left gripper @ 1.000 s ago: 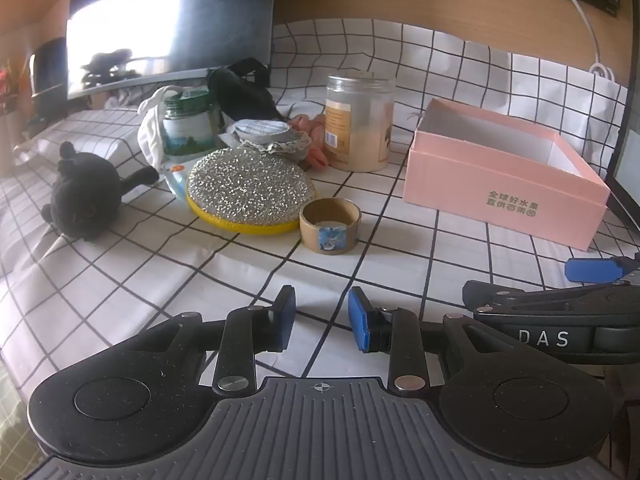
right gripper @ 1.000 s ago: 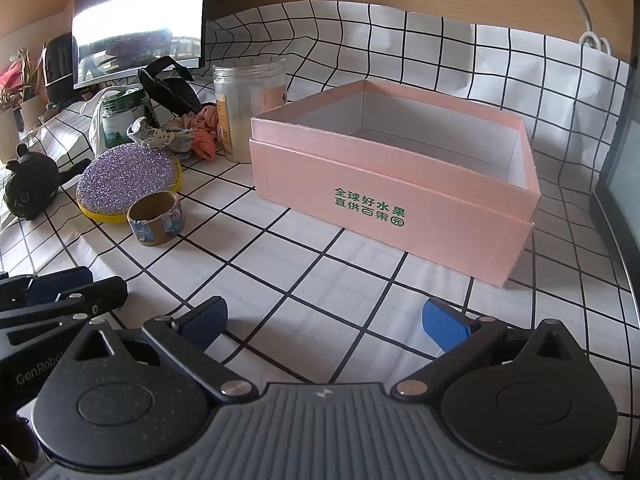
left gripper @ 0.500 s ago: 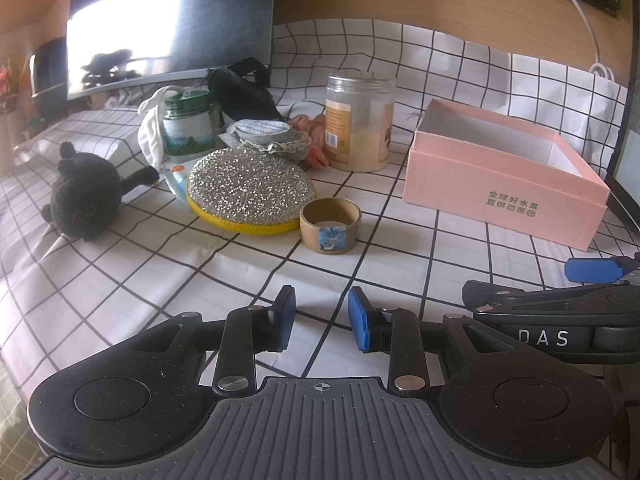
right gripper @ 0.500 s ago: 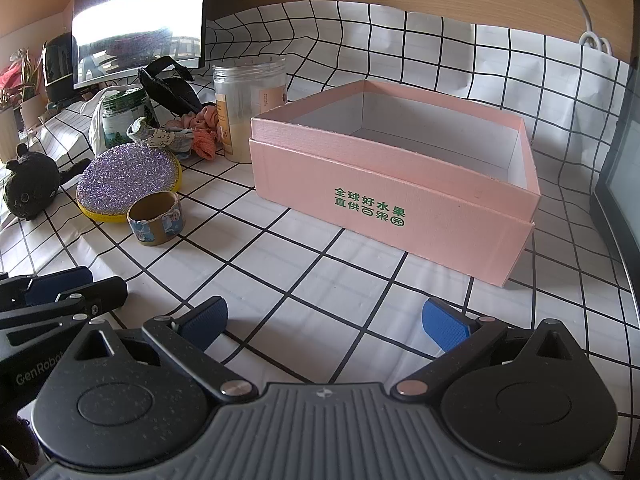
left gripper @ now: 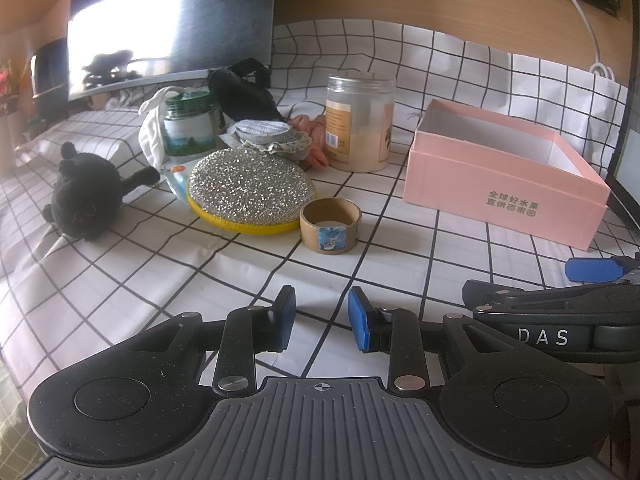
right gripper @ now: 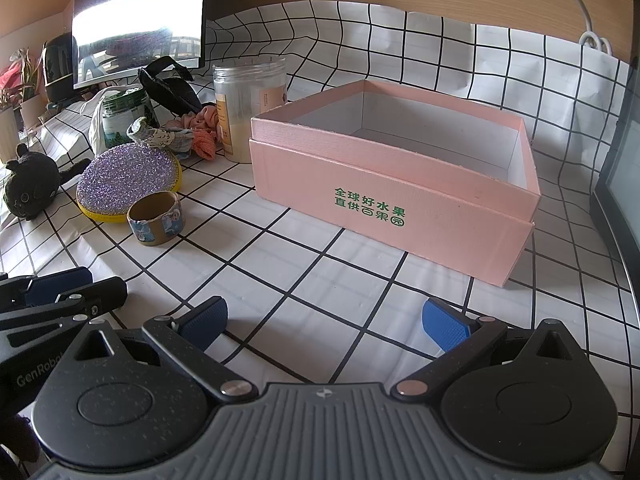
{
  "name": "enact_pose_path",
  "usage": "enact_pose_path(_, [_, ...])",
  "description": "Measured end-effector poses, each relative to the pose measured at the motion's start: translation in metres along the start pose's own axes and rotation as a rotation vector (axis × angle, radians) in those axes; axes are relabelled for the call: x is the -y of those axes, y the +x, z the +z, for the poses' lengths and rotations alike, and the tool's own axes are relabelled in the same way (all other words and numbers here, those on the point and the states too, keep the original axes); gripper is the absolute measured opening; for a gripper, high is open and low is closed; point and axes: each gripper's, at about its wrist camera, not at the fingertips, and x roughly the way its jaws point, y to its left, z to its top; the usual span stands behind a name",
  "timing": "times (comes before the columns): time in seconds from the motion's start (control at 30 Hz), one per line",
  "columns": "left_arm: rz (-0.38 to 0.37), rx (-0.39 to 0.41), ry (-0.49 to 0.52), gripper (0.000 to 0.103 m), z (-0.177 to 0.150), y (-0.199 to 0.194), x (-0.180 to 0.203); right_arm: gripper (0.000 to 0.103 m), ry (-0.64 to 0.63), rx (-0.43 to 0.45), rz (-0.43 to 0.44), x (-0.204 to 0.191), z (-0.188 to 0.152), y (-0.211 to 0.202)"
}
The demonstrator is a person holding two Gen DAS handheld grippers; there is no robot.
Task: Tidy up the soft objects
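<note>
The left gripper [left gripper: 321, 316] hangs low over the checked cloth [left gripper: 120, 280], its jaws a small way apart with nothing between them. The right gripper [right gripper: 324, 322] has its jaws wide apart, and it holds nothing too.

The left view shows the soft things best. A black plush toy [left gripper: 86, 196] lies far left. A sparkly round sponge [left gripper: 250, 192] sits in the middle, touching a tape roll [left gripper: 331, 226]. Behind the sponge are a frilly cloth [left gripper: 272, 140], a green jar [left gripper: 192, 128] and a tall clear jar [left gripper: 360, 120].

The right view looks down into the pink box [right gripper: 394, 196] and shows its white inside, with nothing in it. It also shows a pink scrunchie [right gripper: 202, 130] just beside the clear jar.
</note>
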Motion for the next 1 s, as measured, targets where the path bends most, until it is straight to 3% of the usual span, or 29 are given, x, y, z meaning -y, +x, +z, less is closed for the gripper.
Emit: enact_pose_path(1.0, [-0.005,0.002,-0.008,0.033,0.0000,-0.0006,-0.0010,0.103,0.000,0.001,0.000,0.0003,-0.0003,-0.0002])
